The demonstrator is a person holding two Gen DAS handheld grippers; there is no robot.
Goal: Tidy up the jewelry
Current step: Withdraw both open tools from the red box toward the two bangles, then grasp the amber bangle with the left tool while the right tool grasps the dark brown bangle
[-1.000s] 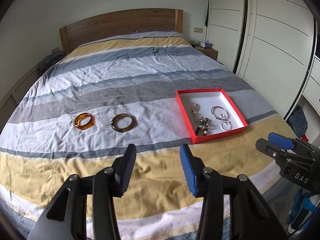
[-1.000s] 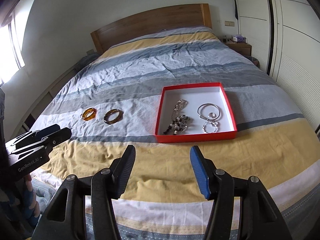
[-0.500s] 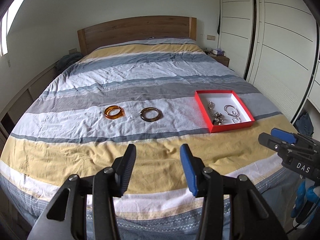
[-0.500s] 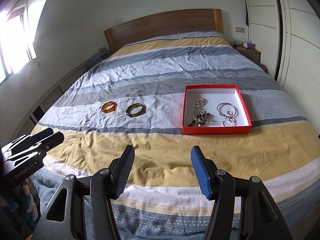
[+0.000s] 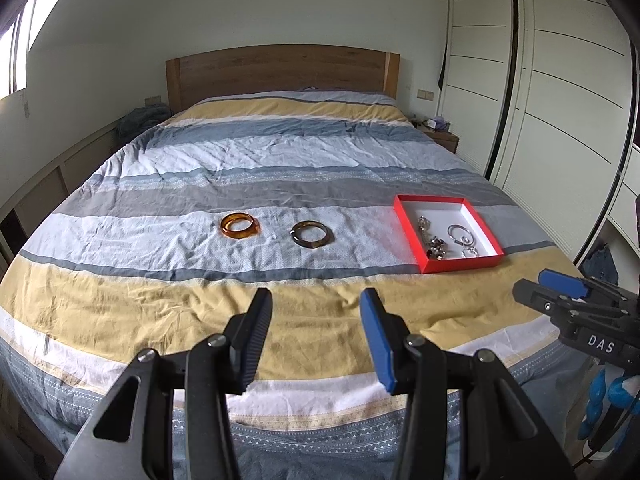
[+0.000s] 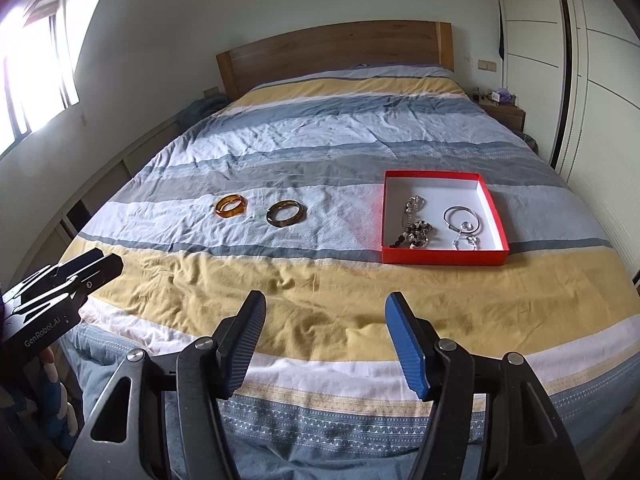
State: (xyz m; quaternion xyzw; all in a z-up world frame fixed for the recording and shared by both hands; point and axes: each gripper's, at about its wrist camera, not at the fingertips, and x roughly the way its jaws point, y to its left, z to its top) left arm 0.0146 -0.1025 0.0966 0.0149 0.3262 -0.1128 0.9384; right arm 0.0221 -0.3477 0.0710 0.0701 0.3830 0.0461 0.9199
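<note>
A striped bed (image 5: 280, 152) in a bedroom, with jewelry partly sorted into a red box (image 6: 442, 258).

Chains and silver rings (image 6: 460, 216) are seen already gathered in the box, while an amber bangle (image 5: 240, 226) and a brown bangle (image 5: 311, 234) are left lying side by side on the cover, well apart from it. The left gripper (image 5: 316, 316) is held apart and empty; the right gripper (image 6: 325, 320) is opening, with nothing between its jaws.
</note>
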